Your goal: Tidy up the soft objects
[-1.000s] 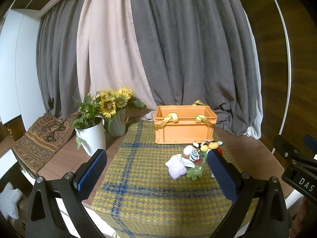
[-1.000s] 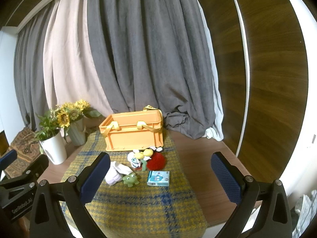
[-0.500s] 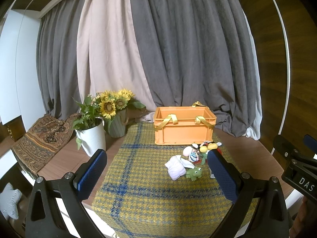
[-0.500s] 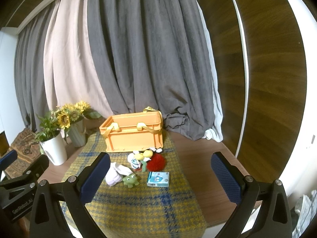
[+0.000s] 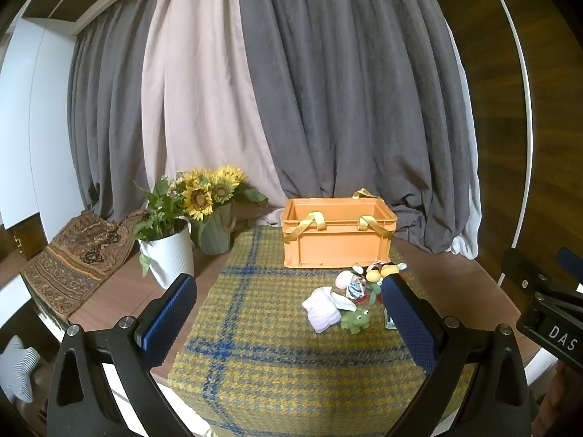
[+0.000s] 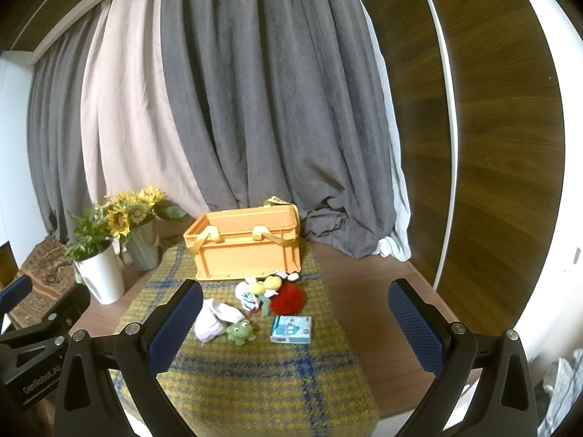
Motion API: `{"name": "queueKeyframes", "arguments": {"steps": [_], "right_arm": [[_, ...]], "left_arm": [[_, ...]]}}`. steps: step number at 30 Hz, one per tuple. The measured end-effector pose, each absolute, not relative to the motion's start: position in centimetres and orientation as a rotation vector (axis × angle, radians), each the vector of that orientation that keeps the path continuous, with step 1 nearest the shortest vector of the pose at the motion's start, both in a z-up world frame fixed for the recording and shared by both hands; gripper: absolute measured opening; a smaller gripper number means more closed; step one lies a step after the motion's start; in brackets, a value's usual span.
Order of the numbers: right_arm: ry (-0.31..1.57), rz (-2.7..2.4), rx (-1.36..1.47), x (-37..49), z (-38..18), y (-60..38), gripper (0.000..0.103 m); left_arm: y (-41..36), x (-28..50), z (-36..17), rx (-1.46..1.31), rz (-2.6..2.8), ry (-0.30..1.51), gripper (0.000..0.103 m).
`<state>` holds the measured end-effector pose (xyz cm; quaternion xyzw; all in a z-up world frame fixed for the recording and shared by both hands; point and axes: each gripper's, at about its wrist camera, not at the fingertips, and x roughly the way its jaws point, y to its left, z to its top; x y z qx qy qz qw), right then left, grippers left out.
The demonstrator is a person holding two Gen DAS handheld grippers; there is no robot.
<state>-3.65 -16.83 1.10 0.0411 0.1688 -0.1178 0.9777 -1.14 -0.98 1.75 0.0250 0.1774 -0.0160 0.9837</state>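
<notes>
I'm looking at a wooden table with a yellow-and-blue plaid cloth running down its middle. Straight on the bare wood at the left stand a white ribbed pot of greenery and, just behind it, a green vase of sunflowers. Further left, a patterned brown throw drapes over the edge. On the cloth, I see the orange crate at the far end, and in front of it a huddle of small soft toys beside a little blue box.
</notes>
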Motion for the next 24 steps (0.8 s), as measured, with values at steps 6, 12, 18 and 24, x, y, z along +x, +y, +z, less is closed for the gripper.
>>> {"name": "queueKeyframes", "arguments": {"steps": [6, 12, 18, 24], "right_arm": [[0.359, -0.228, 0.092, -3.4, 0.8, -17.1, 0.103], [0.405, -0.229, 0.11, -2.2, -0.8, -17.4, 0.103], [0.464, -0.26, 0.128, 0.7, -3.4, -17.8, 0.103], [0.526, -0.29, 0.132, 3.9, -6.1, -18.0, 0.103]], "left_arm": [[-1.4, -1.0, 1.2, 0.073, -0.025, 0.377, 0.103], [-1.5, 0.8, -0.6, 0.096, -0.045, 0.429, 0.103], [-1.7, 4.1, -3.3, 0.123, -0.086, 0.463, 0.103], [-2.1, 7.9, -6.0, 0.158, -0.139, 0.493, 0.099]]}}
